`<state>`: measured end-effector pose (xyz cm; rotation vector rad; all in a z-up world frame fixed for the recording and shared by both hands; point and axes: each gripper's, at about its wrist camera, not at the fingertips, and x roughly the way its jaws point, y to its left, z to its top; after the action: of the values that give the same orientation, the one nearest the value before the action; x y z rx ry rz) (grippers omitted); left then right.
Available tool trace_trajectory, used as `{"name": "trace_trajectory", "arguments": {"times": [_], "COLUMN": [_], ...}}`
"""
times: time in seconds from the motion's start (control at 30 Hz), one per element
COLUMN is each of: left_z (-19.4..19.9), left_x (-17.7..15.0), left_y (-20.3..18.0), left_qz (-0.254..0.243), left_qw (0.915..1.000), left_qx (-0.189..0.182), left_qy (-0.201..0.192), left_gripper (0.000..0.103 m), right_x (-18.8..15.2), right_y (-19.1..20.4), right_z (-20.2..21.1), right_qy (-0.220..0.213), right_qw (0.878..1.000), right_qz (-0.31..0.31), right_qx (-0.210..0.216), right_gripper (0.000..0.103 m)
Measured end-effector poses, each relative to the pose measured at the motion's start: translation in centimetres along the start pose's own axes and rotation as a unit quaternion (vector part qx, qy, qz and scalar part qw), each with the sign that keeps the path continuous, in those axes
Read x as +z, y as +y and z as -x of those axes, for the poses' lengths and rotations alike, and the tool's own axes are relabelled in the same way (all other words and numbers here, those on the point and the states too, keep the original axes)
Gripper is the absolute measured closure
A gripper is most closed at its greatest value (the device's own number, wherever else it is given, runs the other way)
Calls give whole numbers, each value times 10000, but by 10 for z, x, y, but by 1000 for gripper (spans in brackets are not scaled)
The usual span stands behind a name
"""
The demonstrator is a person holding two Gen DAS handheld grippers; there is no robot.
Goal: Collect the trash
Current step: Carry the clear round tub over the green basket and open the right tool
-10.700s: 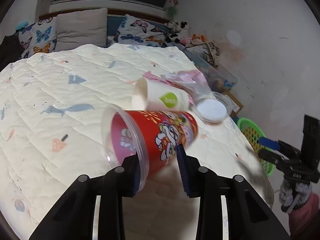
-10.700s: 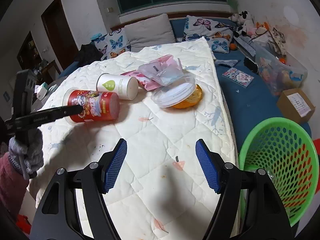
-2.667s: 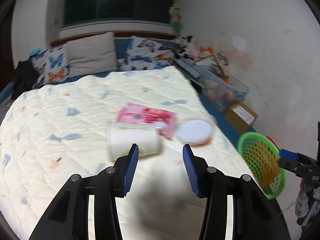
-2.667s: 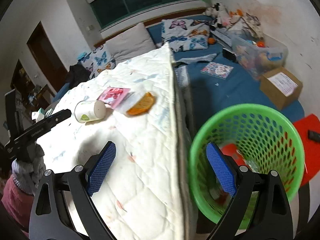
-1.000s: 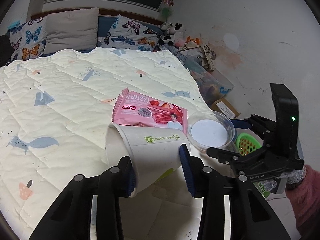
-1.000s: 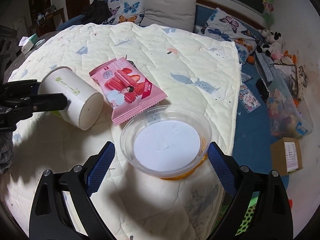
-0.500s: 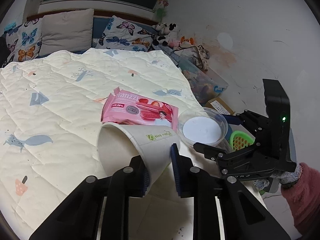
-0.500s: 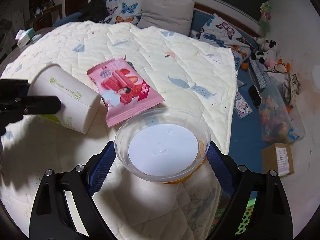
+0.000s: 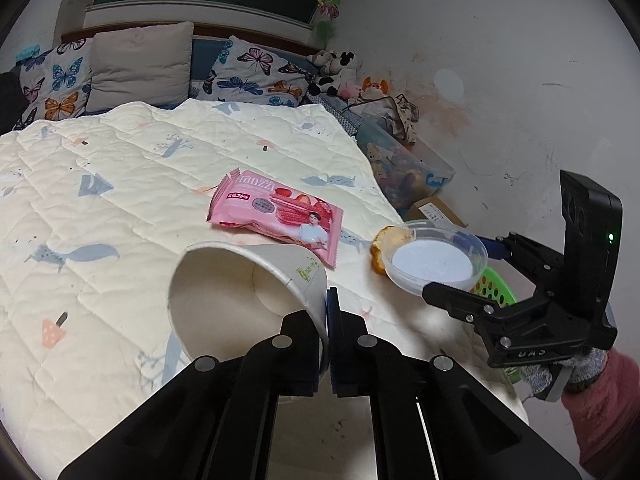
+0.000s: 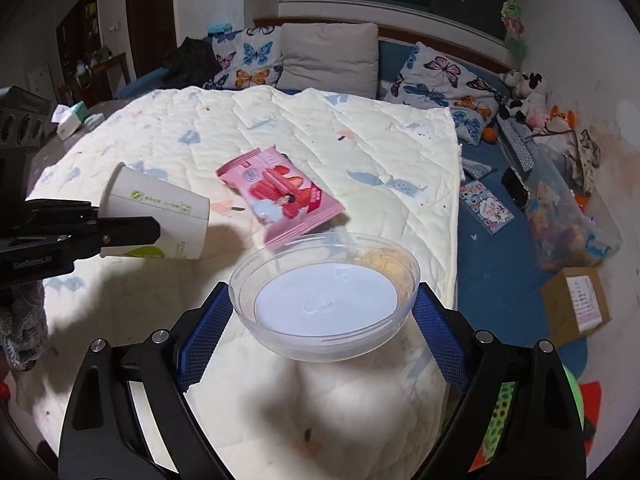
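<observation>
Fingers of the left gripper [image 9: 328, 320] have now closed on the paper cup [image 9: 240, 276] wall and lifted it off the bed [image 9: 120, 184]; right gripper [image 10: 320, 344] clamps the plastic bowl [image 10: 326, 296]. Both seem ready for the basket [image 9: 490, 284].

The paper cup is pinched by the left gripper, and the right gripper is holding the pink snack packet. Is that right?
Not quite. The right gripper holds the clear bowl, as the right wrist view shows. The pink packet lies loose on the quilt. The left gripper does pinch the paper cup.
</observation>
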<state>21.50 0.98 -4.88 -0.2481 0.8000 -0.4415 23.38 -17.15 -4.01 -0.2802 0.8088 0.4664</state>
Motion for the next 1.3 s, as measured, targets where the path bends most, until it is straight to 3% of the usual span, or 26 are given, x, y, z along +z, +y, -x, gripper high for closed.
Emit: {"name": "trace_trajectory", "arguments": {"times": [0.4,0.97,1.3], "left_z": [28,8,-12], "left_x": [-11,-20,-24], "left_y": [-47,-140,-183], "left_qz": [-283,-936,-1268], "left_qw": [9990,9923,9865], "left_qx": [-291,-815,-1010], "left_qy": [-194,22,231], "left_gripper": [99,99,99], "right_x": [-35,-126,-167], "right_y": [-8,-112,-150], "right_z": [54,107,114], "right_qy": [-342,-135,-22], "right_qw": [9981,9770,9608], "right_qz": [-514,-1935,-2581], "right_qx": [61,-889,-1012], "right_gripper": [14,13,12]}}
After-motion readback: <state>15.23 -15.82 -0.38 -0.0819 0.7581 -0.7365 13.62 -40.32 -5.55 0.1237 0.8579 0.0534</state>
